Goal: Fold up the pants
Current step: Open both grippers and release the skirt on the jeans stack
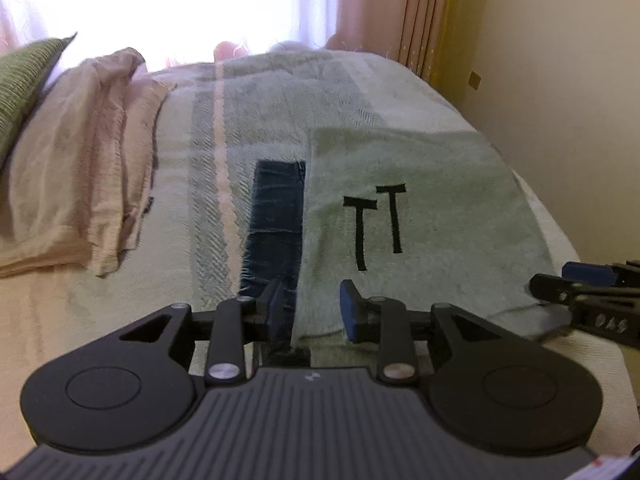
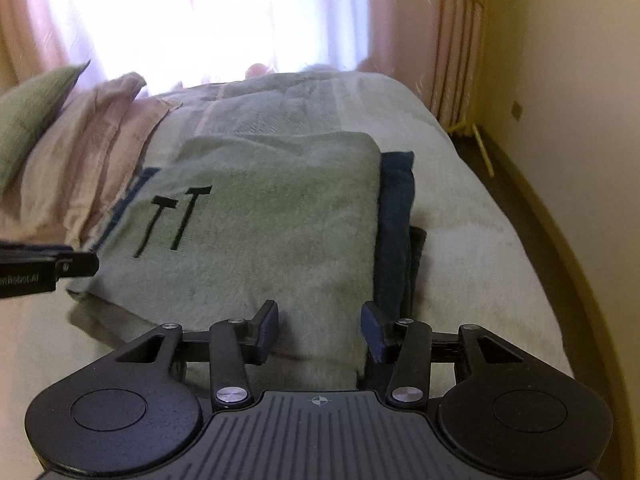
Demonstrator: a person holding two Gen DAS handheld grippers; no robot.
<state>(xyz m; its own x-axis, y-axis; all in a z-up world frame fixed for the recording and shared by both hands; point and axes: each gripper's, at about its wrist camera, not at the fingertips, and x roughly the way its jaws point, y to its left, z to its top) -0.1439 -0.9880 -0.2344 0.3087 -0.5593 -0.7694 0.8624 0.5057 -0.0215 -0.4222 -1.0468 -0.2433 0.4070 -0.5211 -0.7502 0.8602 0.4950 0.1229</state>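
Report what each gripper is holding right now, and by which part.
Nothing is held. The left gripper and the right gripper both stand open above the near edge of the green pants, with no cloth pinched between their fingers.

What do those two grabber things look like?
Both the left gripper and the right gripper are black, with blue pads on the fingertips, silver screws, round discs on each side and a ribbed grey body. One arm bears white lettering.
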